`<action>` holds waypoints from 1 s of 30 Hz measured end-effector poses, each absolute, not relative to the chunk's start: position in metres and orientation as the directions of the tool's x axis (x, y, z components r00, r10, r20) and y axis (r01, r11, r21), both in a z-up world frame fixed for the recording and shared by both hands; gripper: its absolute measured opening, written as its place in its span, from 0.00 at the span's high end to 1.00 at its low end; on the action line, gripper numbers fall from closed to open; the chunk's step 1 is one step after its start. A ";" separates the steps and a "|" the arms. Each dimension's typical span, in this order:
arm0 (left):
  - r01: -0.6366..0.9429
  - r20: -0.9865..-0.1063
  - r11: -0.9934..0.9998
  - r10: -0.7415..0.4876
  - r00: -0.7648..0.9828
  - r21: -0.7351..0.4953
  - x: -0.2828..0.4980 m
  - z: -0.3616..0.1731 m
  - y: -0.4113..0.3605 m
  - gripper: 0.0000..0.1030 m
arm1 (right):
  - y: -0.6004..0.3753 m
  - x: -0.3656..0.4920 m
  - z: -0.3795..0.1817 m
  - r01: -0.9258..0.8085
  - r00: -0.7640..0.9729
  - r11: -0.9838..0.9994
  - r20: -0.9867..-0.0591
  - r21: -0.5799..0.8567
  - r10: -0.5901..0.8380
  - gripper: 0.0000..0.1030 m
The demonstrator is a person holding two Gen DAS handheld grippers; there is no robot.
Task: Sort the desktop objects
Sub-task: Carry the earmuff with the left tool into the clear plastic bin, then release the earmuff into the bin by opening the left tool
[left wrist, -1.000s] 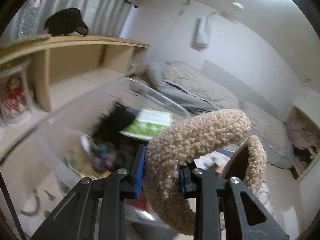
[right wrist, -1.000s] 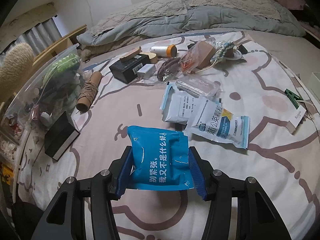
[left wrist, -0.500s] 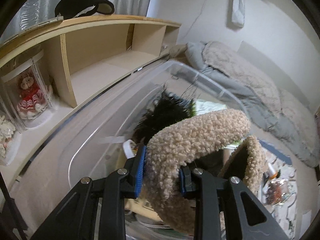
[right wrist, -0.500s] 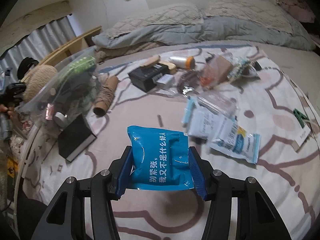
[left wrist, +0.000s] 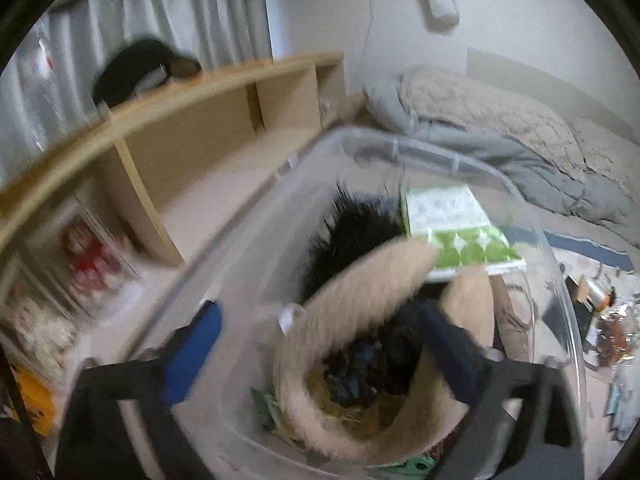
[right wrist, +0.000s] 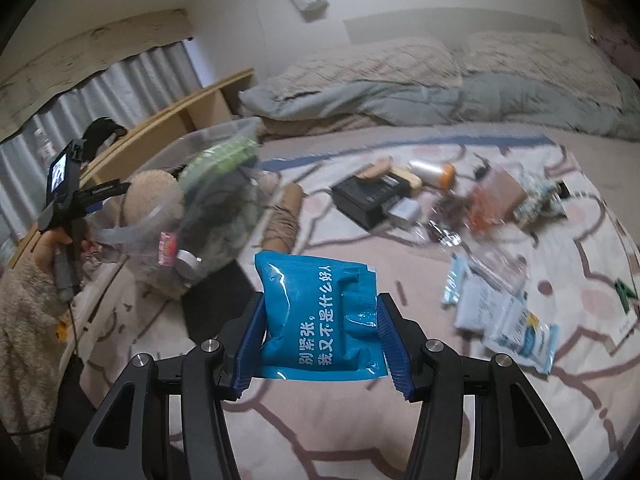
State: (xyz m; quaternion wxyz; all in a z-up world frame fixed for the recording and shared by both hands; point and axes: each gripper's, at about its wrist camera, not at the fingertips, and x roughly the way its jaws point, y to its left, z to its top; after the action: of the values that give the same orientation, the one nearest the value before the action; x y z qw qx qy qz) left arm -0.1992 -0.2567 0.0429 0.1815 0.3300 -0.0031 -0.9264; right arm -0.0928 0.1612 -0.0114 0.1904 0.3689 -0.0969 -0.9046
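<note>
My left gripper (left wrist: 320, 344) is open above a clear plastic bin (left wrist: 532, 216). A beige fleece headband (left wrist: 360, 292) lies loose between the spread fingers and drops into the bin. The bin holds a black bristly item (left wrist: 356, 220) and a green-and-white pack (left wrist: 456, 224). My right gripper (right wrist: 320, 336) is shut on a blue pouch (right wrist: 320, 316) with white Chinese text, held above the bed. In the right wrist view the bin (right wrist: 208, 204), the headband (right wrist: 152, 196) and the left gripper (right wrist: 96, 200) show at the left.
A wooden shelf (left wrist: 192, 132) runs behind the bin. On the patterned bed sheet (right wrist: 400, 420) lie a black box (right wrist: 368, 200), a twine roll (right wrist: 284, 220), white wipe packs (right wrist: 508, 316), a white-orange bottle (right wrist: 432, 172) and other small items. Pillows (right wrist: 372, 68) lie at the back.
My left gripper has opened and let go of the headband, which falls into the bin. My right gripper still holds the blue pouch and has swung left toward the bin.
</note>
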 end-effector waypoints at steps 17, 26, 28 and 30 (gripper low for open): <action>0.242 -0.517 -0.970 -0.202 -0.832 -0.011 -0.108 0.079 -0.236 0.02 | 0.059 -0.114 0.075 0.524 -0.643 -0.829 -0.548 0.194 -0.535 0.46; 0.210 -0.524 -0.976 -0.148 -0.839 -0.062 -0.050 0.057 -0.235 0.01 | -0.006 -0.149 0.087 0.582 -0.603 -0.798 -0.574 0.159 -0.554 0.46; 0.203 -0.532 -0.976 -0.133 -0.836 -0.074 -0.042 0.050 -0.235 0.01 | -0.021 -0.162 0.086 0.582 -0.585 -0.796 -0.593 0.168 -0.553 0.46; 0.194 -0.528 -0.979 -0.131 -0.839 -0.067 -0.034 0.044 -0.234 0.01 | -0.036 -0.173 0.084 0.586 -0.577 -0.795 -0.608 0.156 -0.545 0.46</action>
State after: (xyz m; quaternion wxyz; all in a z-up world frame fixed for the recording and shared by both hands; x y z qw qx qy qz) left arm -0.0339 -0.2341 0.0438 0.0848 0.2705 0.0588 -0.9572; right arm -0.1734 -0.0359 0.0838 0.3185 0.3316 0.0311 -0.8875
